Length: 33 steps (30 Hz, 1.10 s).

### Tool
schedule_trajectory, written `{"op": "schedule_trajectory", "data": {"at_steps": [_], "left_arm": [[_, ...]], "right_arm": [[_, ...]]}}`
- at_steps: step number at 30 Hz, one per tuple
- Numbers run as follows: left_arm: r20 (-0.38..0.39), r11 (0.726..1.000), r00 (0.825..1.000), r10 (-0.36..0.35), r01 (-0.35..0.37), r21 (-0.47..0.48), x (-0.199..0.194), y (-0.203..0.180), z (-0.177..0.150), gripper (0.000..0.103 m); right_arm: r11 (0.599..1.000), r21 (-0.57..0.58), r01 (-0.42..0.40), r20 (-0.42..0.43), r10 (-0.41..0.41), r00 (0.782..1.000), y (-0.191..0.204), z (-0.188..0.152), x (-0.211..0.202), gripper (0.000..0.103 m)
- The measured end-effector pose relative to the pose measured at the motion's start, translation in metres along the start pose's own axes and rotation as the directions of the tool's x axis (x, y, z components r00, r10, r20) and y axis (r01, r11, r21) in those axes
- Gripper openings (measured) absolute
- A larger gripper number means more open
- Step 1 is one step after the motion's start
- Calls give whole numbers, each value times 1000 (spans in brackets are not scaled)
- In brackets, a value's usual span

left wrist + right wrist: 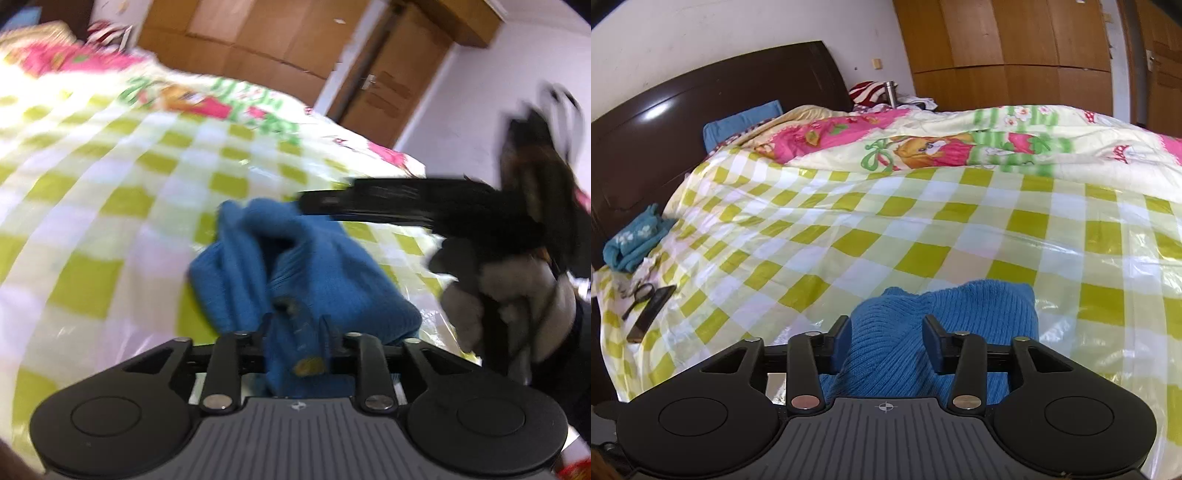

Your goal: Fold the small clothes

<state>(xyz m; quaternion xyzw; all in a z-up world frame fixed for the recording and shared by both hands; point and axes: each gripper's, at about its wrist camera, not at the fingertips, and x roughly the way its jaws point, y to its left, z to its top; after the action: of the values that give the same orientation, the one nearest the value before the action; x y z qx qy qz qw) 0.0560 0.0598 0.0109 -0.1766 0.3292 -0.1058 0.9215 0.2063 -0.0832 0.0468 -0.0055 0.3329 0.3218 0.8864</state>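
Note:
A blue knitted garment with a brass button lies bunched on the green-and-white checked bed cover. My left gripper is shut on a fold of it near the button, and the cloth fills the gap between the fingers. From the right, my right gripper reaches in, blurred and held by a gloved hand, with its tip at the garment's far edge. In the right wrist view the garment runs between and under the fingers of the right gripper, which stand wide apart and open.
A cartoon-print quilt is heaped across the far side of the bed. A dark headboard stands at the left, with a blue towel, a phone and glasses near it. Wooden wardrobes line the back wall.

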Motion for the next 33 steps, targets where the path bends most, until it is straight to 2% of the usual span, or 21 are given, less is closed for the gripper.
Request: {"op": "schedule_trajectory", "data": {"at_steps": [2, 5, 6, 7, 8, 9, 11, 15, 17, 19, 20, 23, 25, 29, 31, 33], "left_arm": [[0, 999, 1000, 29, -29, 18, 10, -8, 1, 45], [-35, 998, 998, 60, -58, 38, 29, -11, -1, 44], [-57, 997, 996, 70, -68, 41, 34, -10, -4, 39], [-70, 997, 995, 65, -63, 33, 38, -8, -6, 34], [-82, 999, 995, 49, -48, 11, 39, -5, -7, 29], [-86, 999, 996, 34, -35, -16, 37, -1, -7, 26], [-72, 998, 997, 18, -22, -55, 28, 4, -8, 23], [-93, 992, 996, 3, -14, -123, 23, 16, -13, 23], [-123, 990, 992, 9, -26, -139, 27, 21, -17, 23], [-126, 989, 992, 5, -23, -146, 24, 21, -15, 24], [-118, 990, 993, 12, -28, -139, 20, 20, -13, 25], [-124, 988, 992, 10, -28, -149, 9, 24, -11, 25], [-128, 985, 992, -7, -16, -173, 4, 27, -8, 25], [-97, 987, 995, 17, -32, -158, -10, 25, -6, 29], [-104, 987, 994, 12, -29, -160, -8, 25, -6, 33], [-129, 986, 992, 10, -31, -162, -1, 23, -3, 35]], "right_arm": [[1000, -13, -7, -45, 7, 999, 1, 6, 15, 53], [995, -101, -6, -80, -2, 997, 15, 11, 37, 54], [987, -157, 16, -91, -30, 995, 24, 11, 44, 53], [976, -210, 54, -90, -74, 993, 31, 9, 52, 47], [965, -249, 85, -104, -113, 988, 36, 8, 61, 17], [964, -249, 96, -123, -129, 984, 36, 9, 69, 4], [981, -173, 87, -134, -111, 985, 31, 17, 74, 6], [998, -46, 34, -50, -37, 998, 27, 33, 61, 6], [999, -32, 21, -106, -24, 994, 26, 25, 81, 8], [999, -46, 13, -250, -24, 968, 23, 5, 116, 9], [999, -48, 17, -232, -27, 972, 22, 0, 117, 11], [1000, 16, -12, -165, 14, 986, 17, 13, 91, 20], [999, 29, -40, -91, 42, 995, 12, 23, 61, 20], [998, -54, -25, 36, 27, 999, 3, 18, -11, 38], [991, -130, -4, 51, 11, 999, 2, -1, -42, 41], [978, -207, 29, 33, -23, 999, 3, -25, -60, 41]]}}
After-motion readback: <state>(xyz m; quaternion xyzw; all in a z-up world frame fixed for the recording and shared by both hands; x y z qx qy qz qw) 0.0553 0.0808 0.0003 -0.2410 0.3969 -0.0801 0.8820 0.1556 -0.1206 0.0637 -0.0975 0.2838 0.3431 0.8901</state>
